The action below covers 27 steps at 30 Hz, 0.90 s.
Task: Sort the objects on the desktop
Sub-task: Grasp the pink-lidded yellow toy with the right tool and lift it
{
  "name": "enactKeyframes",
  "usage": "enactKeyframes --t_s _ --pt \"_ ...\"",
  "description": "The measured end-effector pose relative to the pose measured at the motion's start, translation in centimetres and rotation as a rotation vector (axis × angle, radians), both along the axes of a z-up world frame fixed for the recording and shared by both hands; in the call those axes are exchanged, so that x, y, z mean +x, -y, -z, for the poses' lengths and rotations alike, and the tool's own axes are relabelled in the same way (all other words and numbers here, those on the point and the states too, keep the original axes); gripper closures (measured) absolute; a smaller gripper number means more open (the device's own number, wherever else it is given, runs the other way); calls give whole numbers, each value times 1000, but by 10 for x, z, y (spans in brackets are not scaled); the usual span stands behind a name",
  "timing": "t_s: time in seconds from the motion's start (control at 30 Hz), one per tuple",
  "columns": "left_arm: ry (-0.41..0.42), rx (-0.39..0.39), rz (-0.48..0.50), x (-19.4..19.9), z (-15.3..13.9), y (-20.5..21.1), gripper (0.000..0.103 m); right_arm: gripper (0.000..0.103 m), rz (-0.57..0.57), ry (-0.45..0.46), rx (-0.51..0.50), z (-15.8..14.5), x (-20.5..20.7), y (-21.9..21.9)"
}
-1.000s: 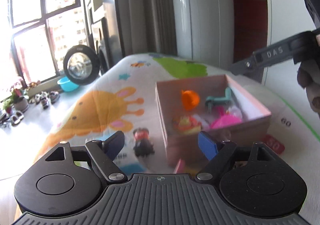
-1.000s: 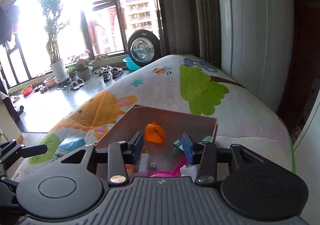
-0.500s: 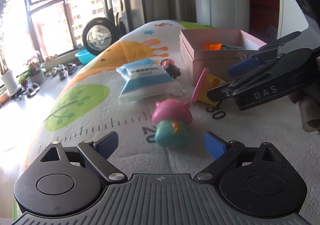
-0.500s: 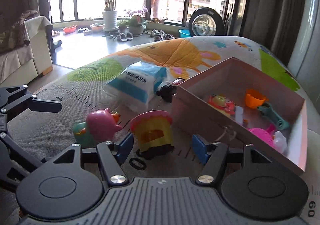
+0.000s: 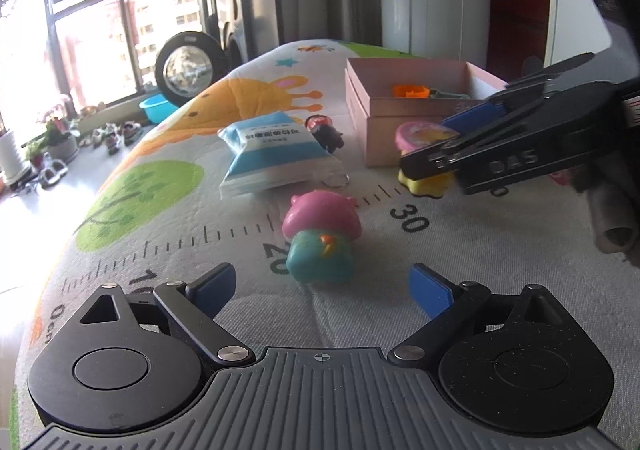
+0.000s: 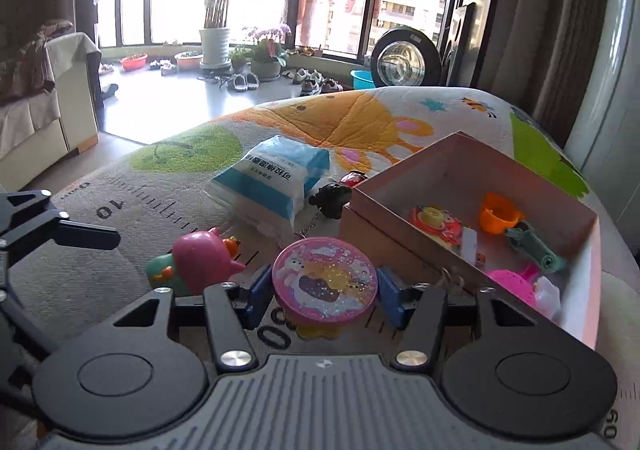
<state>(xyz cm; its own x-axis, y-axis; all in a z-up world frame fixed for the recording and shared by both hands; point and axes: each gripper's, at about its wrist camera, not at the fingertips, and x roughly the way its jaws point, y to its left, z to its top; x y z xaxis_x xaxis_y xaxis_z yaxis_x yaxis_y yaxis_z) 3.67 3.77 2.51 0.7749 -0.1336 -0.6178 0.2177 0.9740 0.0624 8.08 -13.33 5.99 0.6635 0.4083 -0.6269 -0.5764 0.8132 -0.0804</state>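
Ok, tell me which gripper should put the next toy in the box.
Right. The right gripper already straddles the round pink-lidded toy, jaws closing on it, right beside the pink box. The left gripper is open, with the pink and teal toy just ahead, farther from the box.

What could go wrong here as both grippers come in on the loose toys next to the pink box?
1. The right gripper is closing around the round pink-lidded toy; its chain runs toward the black figure and may drag it.
2. That toy sits close to the pink box wall, so the right finger could bump the box.
3. The left gripper is open before the pink-and-teal pig toy, near the right gripper; they may collide.
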Motion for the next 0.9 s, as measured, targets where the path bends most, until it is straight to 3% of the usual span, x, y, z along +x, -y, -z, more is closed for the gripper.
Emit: enactKeyframes --t_s 0.2,0.47,0.6,0.73,0.9 --pt "-18 -9 11 4 3 10 6 47 17 56 66 -4 -36 43" --pt "-13 12 19 5 0 18 6 47 55 6 60 22 -51 55" --pt "-16 4 -43 17 -2 14 6 22 74 -2 84 22 -62 65" --pt "-35 -23 -99 33 -3 11 9 19 119 -4 125 26 -69 75" --pt "-54 -29 -54 37 -2 23 10 13 169 -25 155 34 -68 84"
